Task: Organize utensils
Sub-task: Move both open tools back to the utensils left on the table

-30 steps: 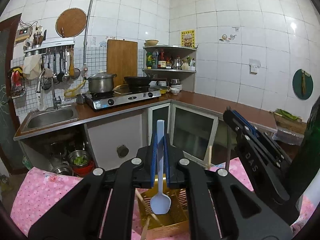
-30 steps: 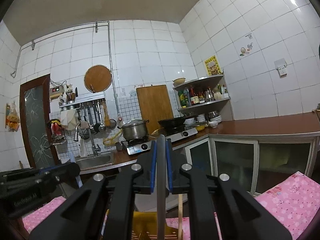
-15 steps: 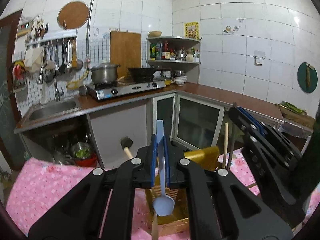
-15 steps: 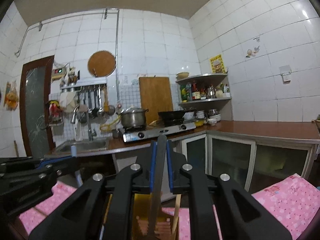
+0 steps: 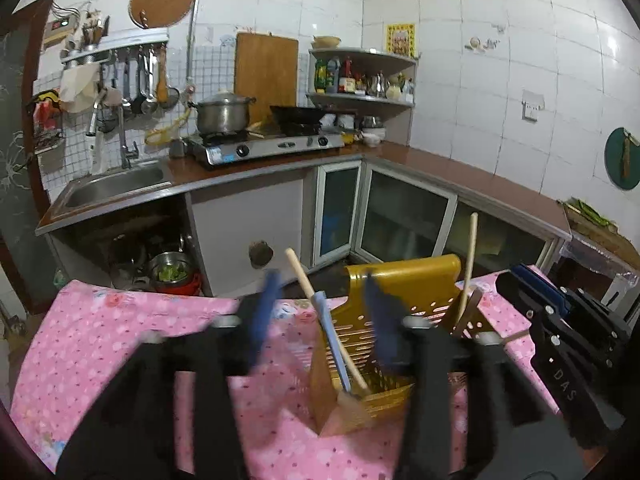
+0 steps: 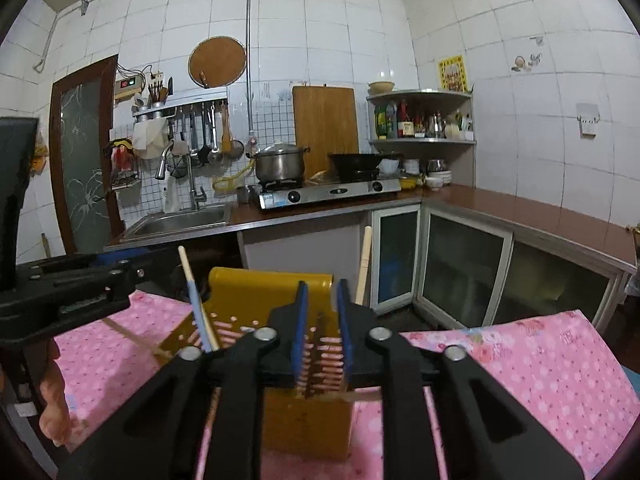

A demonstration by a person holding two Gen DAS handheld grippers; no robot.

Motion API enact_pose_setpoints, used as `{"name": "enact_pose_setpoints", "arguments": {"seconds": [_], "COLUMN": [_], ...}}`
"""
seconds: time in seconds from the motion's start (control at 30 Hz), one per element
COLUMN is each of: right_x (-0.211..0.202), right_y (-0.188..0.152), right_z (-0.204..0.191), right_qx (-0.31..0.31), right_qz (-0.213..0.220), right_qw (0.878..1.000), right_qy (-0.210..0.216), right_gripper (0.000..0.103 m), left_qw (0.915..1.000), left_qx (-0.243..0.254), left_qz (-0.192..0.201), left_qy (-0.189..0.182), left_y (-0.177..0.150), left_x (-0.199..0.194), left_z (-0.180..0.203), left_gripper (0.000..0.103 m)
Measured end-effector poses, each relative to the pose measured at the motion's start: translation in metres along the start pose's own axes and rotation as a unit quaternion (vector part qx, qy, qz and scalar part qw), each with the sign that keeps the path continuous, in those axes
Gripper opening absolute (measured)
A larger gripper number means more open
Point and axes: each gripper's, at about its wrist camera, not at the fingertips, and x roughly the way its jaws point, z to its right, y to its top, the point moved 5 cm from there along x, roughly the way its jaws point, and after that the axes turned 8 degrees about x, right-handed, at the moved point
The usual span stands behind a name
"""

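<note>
The light-blue plastic spoon [image 5: 332, 340] looks light, stiff and a little slippery, so I judge the best place to take it is the flat handle, near its upper part, with only mild pressure. It is slim and pale, and it stands tilted in the yellow perforated plastic utensil holder [image 5: 400, 284], bowl end down, beside a wooden stick-like utensil [image 5: 320, 304]. More wooden handles [image 5: 468, 264] lean at the right side of the holder. The left gripper [image 5: 320, 328] is blurred; its jaws are opening, and the spoon is between them but the pads do not press on it. The right gripper [image 6: 320, 320] is also opening above the holder; a thin dark utensil [image 6: 316, 354] stands between its jaws, not pressed. The holder stands on a pink flowered tablecloth [image 5: 120, 332] in a tiled kitchen.
</note>
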Motion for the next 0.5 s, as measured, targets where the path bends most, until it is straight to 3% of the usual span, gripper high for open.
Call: {"name": "enact_pose_setpoints", "arguments": {"seconds": [0.03, 0.07, 0.13, 0.23, 0.33, 0.5], "right_x": [-0.007, -0.016, -0.03, -0.054, -0.076, -0.09], "right_y": [0.003, 0.006, 0.009, 0.012, 0.006, -0.023], "right_z": [0.001, 0.001, -0.001, -0.002, -0.002, 0.001], "right_qx": [0.003, 0.003, 0.0, -0.001, 0.001, 0.008], "right_qz": [0.003, 0.007, 0.004, 0.009, 0.002, -0.035], "right_qw": [1.0, 1.0, 1.0, 1.0, 1.0, 0.998], "right_qy": [-0.003, -0.004, -0.006, -0.013, -0.024, -0.045], "right_gripper": [0.052, 0.056, 0.056, 0.057, 0.067, 0.069], "left_qw": [1.0, 0.9999, 0.9999, 0.9998, 0.9997, 0.9996], "left_qx": [0.0, 0.001, 0.004, -0.001, -0.007, -0.005], "left_qz": [0.006, 0.008, 0.009, 0.014, 0.016, 0.002], "left_qy": [0.004, 0.006, 0.01, 0.015, 0.018, 0.028], "left_y": [0.002, 0.003, 0.005, 0.005, -0.001, -0.026], "left_x": [-0.01, -0.017, -0.035, -0.061, -0.083, -0.1], "left_z": [-0.003, -0.004, -0.01, -0.022, -0.033, -0.044], "left_gripper": [0.061, 0.063, 0.068, 0.084, 0.096, 0.098]}}
